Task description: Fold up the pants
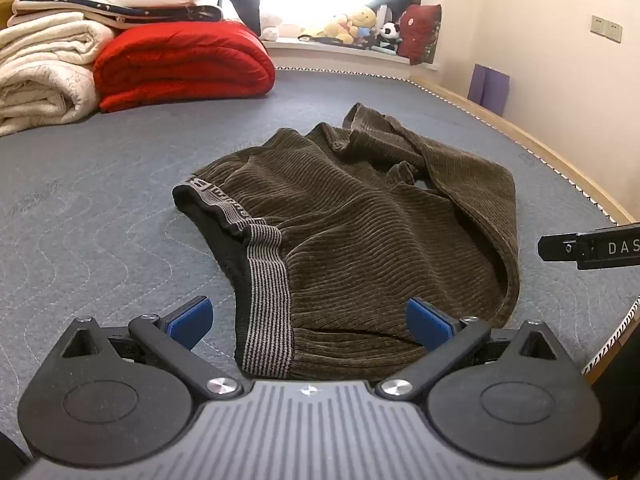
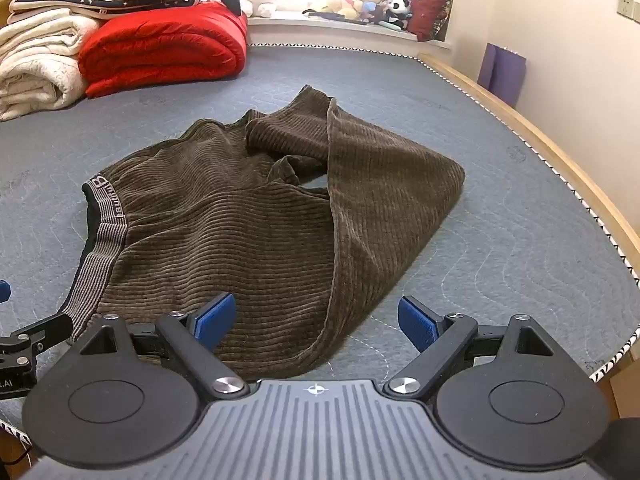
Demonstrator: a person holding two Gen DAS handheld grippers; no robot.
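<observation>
Brown corduroy pants lie crumpled on the grey mattress, with a striped grey waistband toward the near left and the legs bunched at the far right. My left gripper is open and empty, its blue pads on either side of the waistband end, just above the cloth. In the right wrist view the pants fill the middle. My right gripper is open and empty over the pants' near right edge. The right gripper also shows at the right edge of the left wrist view.
Folded red and white blankets are stacked at the far left of the bed. Plush toys sit on the window sill beyond. The bed's wooden edge runs along the right, near the wall.
</observation>
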